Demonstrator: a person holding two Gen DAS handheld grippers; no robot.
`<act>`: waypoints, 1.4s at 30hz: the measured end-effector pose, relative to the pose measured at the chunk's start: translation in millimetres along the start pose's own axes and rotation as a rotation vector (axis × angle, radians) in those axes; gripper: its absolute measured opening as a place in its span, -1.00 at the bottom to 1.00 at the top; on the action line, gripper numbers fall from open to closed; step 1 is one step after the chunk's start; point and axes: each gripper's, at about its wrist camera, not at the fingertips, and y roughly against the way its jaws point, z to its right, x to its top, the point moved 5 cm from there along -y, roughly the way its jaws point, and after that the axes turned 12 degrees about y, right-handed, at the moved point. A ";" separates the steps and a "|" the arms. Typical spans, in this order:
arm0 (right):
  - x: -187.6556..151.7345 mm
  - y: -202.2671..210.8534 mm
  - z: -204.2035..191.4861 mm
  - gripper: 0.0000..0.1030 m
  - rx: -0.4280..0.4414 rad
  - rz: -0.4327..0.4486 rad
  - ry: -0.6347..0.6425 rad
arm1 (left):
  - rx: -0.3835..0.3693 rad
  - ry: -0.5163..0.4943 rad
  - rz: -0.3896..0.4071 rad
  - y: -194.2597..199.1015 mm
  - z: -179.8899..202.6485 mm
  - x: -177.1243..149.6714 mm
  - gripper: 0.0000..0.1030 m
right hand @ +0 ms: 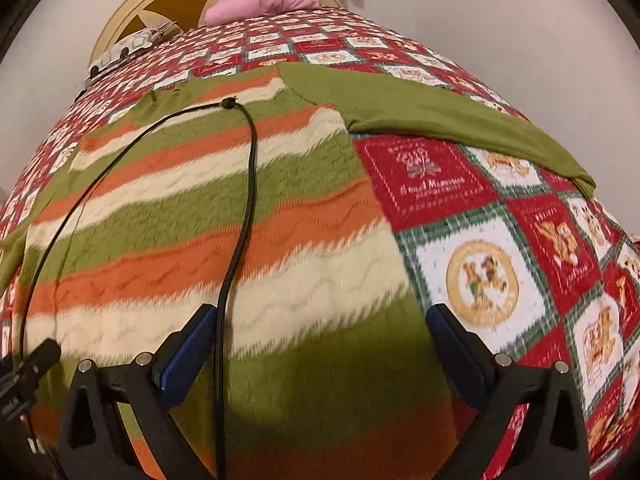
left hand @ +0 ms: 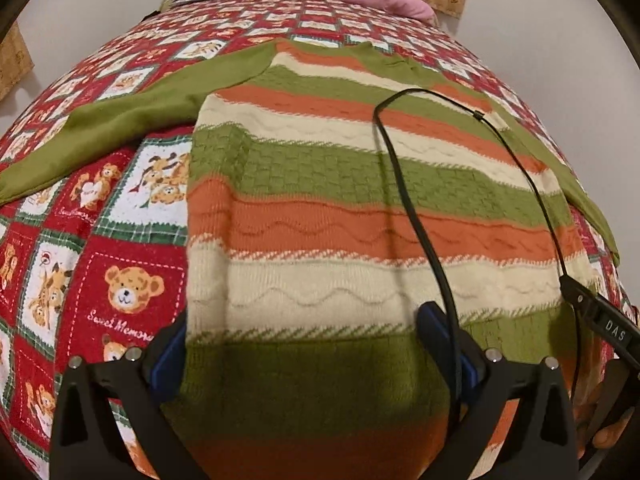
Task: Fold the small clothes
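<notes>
- My left gripper (left hand: 302, 336) is spread wide, hovering over the hem of the striped sweater (left hand: 360, 184).
- Right gripper (right hand: 320, 332), same deal, fingers apart.
- Sweater's lying flat on the teddy-bear quilt (left hand: 100, 264), green sleeves (right hand: 440, 116) out sideways, black cable (left hand: 412, 208) draped across.

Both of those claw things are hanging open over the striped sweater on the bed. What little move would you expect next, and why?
Probably the left gripper and right gripper drop onto the bottom hem and close. The sweater lies flat on the quilt with both green sleeves spread out, and neither gripper holds cloth. A black cable lies across the sweater, so pinch beside it.
</notes>
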 end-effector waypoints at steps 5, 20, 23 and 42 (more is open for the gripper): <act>-10.0 8.5 -3.3 0.98 -0.025 0.018 -0.030 | -0.006 -0.011 0.029 6.7 2.8 -10.8 1.00; -110.0 154.1 50.1 0.98 0.243 0.069 0.253 | -0.379 0.013 0.023 189.2 -143.1 -47.6 1.00; -144.1 178.9 66.7 0.98 0.254 0.036 0.304 | -0.288 -0.024 0.021 208.0 -178.5 -66.8 1.00; -203.3 211.8 160.0 0.98 0.051 -0.092 0.397 | 0.433 -0.182 0.349 328.1 -348.5 -102.1 1.00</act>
